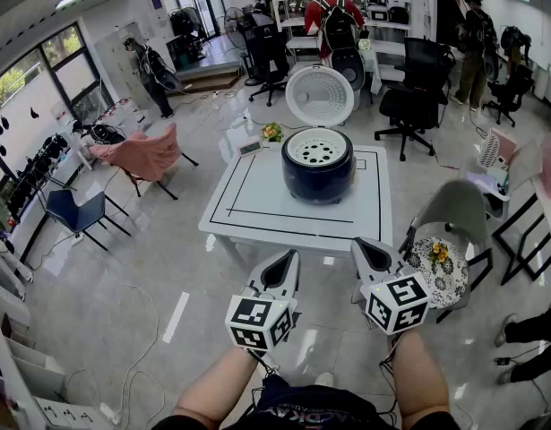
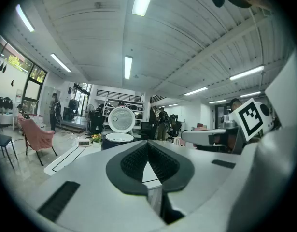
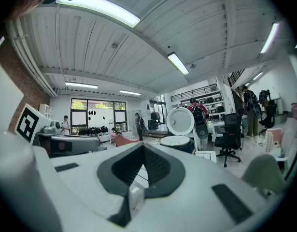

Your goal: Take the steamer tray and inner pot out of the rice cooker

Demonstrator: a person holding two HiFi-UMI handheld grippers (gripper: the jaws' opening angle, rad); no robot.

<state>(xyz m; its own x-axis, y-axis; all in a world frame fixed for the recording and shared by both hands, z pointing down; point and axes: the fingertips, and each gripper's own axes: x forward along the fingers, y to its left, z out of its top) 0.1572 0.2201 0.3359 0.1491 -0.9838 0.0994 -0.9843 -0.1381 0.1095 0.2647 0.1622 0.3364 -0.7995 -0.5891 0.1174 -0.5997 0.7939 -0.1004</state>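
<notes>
A: How do the jaws of the left gripper [image 2: 148,146] stand?
B: Shut tight, the ribbed pads [image 2: 162,163] meeting along one line with nothing between them. The right gripper [image 3: 142,149] matches it: jaws closed and empty.
A: Where are the two grippers?
B: Side by side in front of the person, held almost level. Each marker cube [image 1: 260,321] sits toward the body, and both tips aim at the white table [image 1: 257,206], short of its near edge.
A: And the rice cooker [image 1: 317,170]?
B: It stands on the far half of that table, dark blue, with its round white lid [image 1: 320,95] raised upright behind it. The steamer tray [image 1: 317,149], white and full of holes, sits in the cooker's mouth. The inner pot does not show under the tray.
A: Anything else on the table?
B: A small bunch of flowers [image 1: 272,132] and a little white box [image 1: 249,148] sit near the far left corner, beside the cooker.
A: Around the table?
B: A grey chair [image 1: 459,211] with a patterned cushion [image 1: 441,271] stands to the right of the right gripper, a chair draped in pink cloth [image 1: 142,153] stands to the table's left, and people [image 1: 333,16] stand among shelves and office chairs at the back of the room
</notes>
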